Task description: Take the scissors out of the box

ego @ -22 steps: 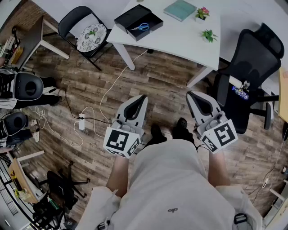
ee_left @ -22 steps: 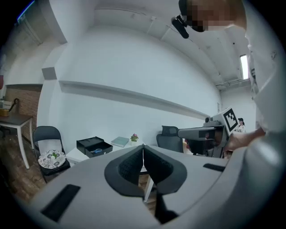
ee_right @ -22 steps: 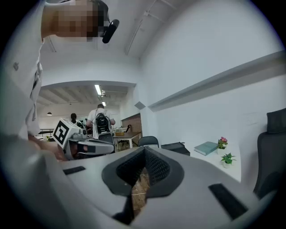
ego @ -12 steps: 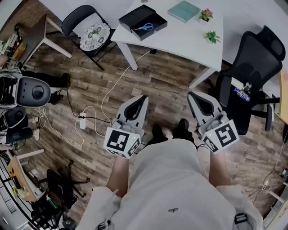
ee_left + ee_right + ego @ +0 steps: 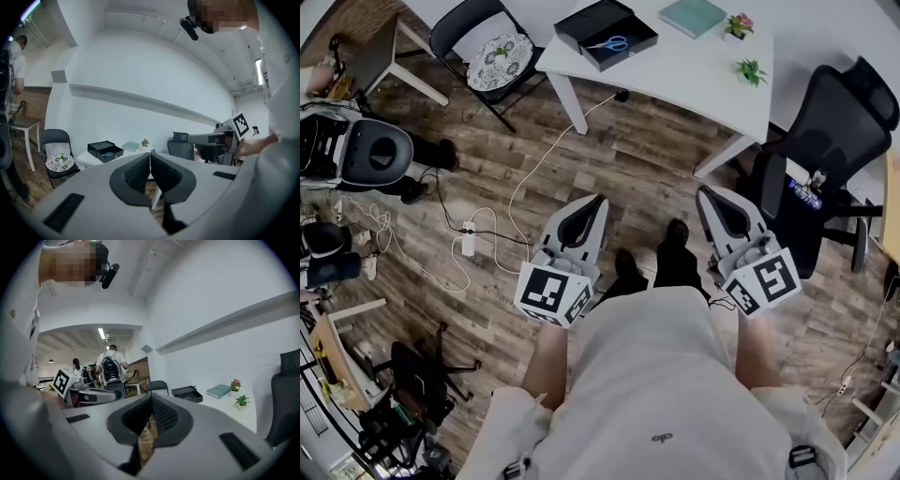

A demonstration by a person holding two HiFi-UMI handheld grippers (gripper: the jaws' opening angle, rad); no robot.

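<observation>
A black open box (image 5: pixel 607 31) stands on the white table (image 5: pixel 684 75) at the top of the head view, with blue-handled scissors (image 5: pixel 612 43) lying inside it. The box (image 5: pixel 105 150) shows small and far in the left gripper view, and the box (image 5: pixel 187 393) likewise in the right gripper view. My left gripper (image 5: pixel 596 203) and right gripper (image 5: pixel 705 195) hover over the wooden floor well short of the table. Both are shut with nothing between the jaws, tips touching. In their own views the left gripper (image 5: pixel 150 153) and right gripper (image 5: pixel 152 396) point roughly level toward the table.
A folding chair with a patterned cushion (image 5: pixel 494 60) stands left of the table, a black office chair (image 5: pixel 825 150) to its right. A white cable (image 5: pixel 534 169) and power strip (image 5: pixel 469 246) lie on the floor. A teal book (image 5: pixel 692 15) and two small plants (image 5: pixel 748 67) sit on the table.
The table, box and chairs have slid up and right in the head view as I step closer. Both grippers keep their pose and stay shut.
</observation>
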